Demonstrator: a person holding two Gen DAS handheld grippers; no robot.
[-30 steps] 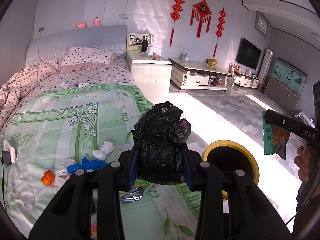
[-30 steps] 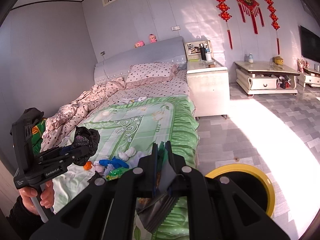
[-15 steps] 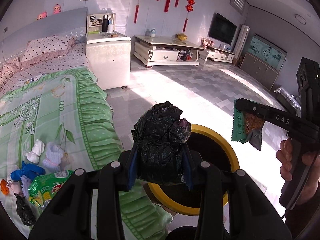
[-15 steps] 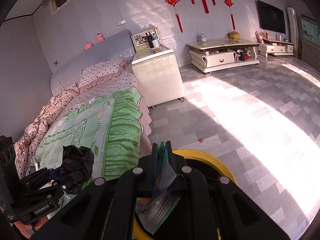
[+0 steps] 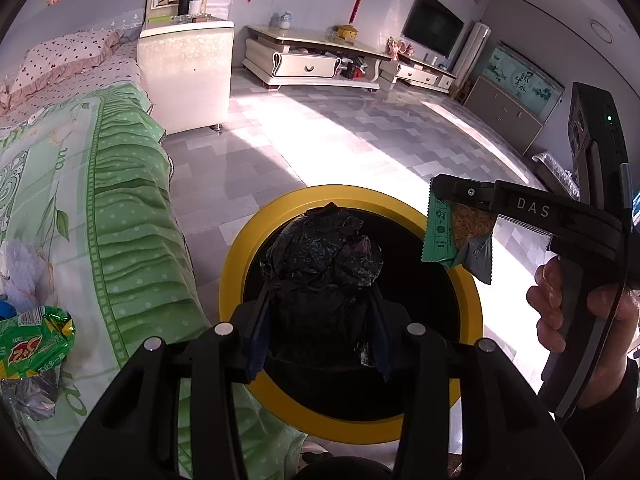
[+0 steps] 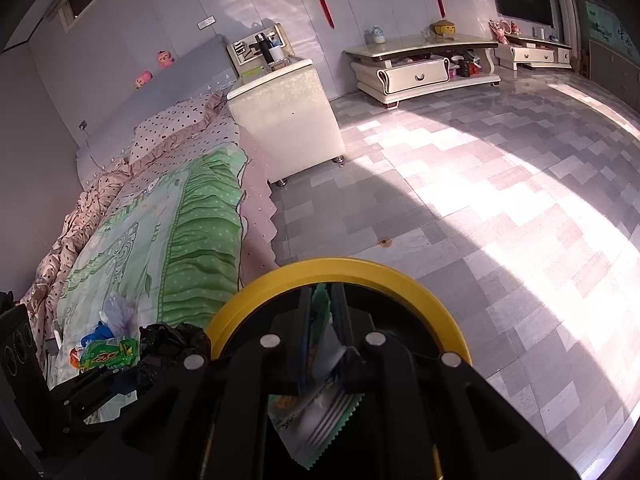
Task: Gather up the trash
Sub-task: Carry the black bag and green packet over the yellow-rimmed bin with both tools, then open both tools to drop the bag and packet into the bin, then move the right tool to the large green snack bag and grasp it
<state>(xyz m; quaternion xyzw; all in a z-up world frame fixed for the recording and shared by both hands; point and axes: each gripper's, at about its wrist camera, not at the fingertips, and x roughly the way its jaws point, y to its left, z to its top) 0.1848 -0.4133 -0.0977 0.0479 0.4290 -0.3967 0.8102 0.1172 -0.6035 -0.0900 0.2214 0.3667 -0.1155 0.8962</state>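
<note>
My left gripper (image 5: 320,320) is shut on a crumpled black plastic bag (image 5: 322,264) and holds it above the mouth of the yellow-rimmed bin (image 5: 240,248) on the floor beside the bed. My right gripper (image 6: 322,320) is shut on a green snack wrapper (image 6: 316,420); in the left wrist view that wrapper (image 5: 456,236) hangs over the bin's right rim. In the right wrist view the bin rim (image 6: 400,276) lies just under the fingers, and the black bag (image 6: 168,340) shows at the left.
A green snack packet (image 5: 32,340) and other scraps (image 6: 100,332) lie on the green bedspread (image 5: 132,240). A white nightstand (image 5: 188,76) stands at the bed's head, low TV cabinets (image 5: 312,64) along the far wall. Tiled floor (image 6: 480,200) spreads to the right.
Both grippers swung away from the bed and came down toward the bin. The black bag now hangs over the bin's opening and the wrapper over its rim. Both stay shut on their loads.
</note>
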